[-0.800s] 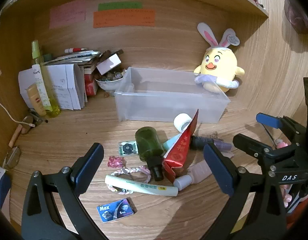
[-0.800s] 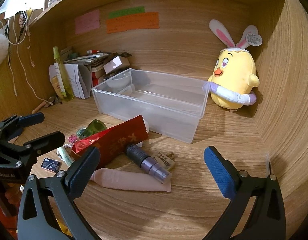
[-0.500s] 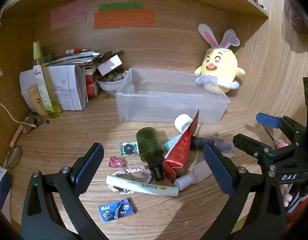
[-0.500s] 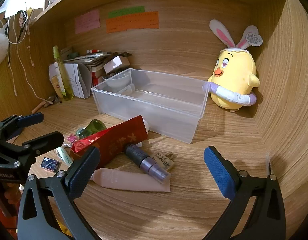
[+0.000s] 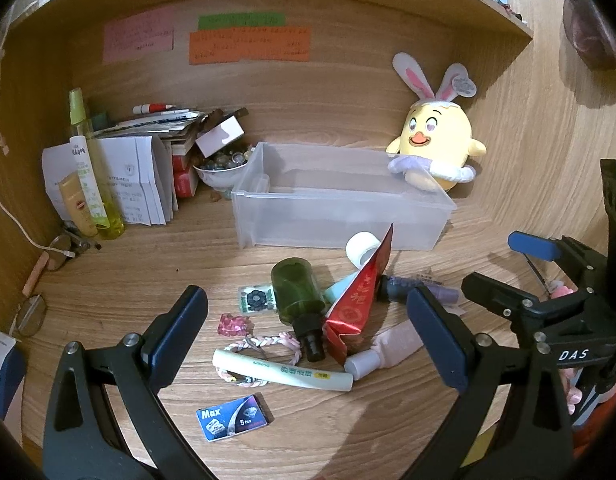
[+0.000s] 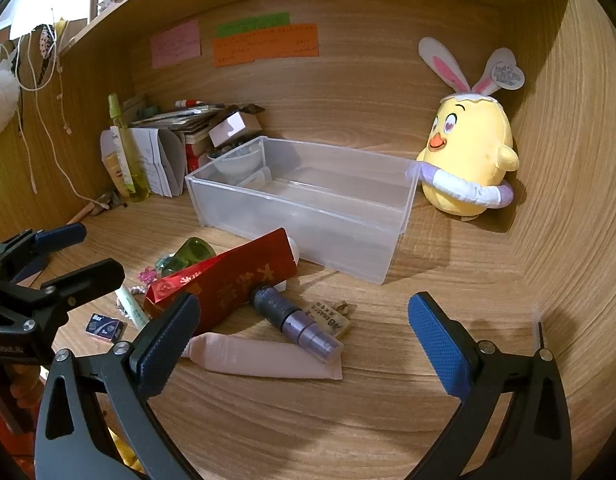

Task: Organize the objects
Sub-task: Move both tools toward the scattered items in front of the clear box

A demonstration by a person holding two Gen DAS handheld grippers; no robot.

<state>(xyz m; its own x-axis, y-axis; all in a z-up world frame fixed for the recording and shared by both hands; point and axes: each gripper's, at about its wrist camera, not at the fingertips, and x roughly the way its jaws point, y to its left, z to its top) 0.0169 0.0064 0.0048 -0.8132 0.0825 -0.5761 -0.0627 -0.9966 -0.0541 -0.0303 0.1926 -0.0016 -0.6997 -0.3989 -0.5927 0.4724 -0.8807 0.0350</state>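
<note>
A clear plastic bin (image 5: pixel 339 224) (image 6: pixel 308 204) stands empty at the back of the desk. In front of it lies a heap: a dark green bottle (image 5: pixel 298 294), a red envelope (image 5: pixel 361 302) (image 6: pixel 232 284), a pale green tube (image 5: pixel 282 369), a pink tube (image 6: pixel 264 356) (image 5: pixel 387 350), a purple bottle (image 6: pixel 296 322) and a blue card (image 5: pixel 232 418). My left gripper (image 5: pixel 311 340) hovers open just short of the heap. My right gripper (image 6: pixel 304 340) is open too, low over the pink tube. Neither holds anything.
A yellow chick plush (image 6: pixel 467 172) with rabbit ears leans by the bin's right end. Papers, a bowl of small items (image 5: pixel 220 170) and a yellow-green spray bottle (image 5: pixel 90 168) crowd the back left. Glasses (image 5: pixel 30 316) lie at the left edge. Wooden walls close in behind and right.
</note>
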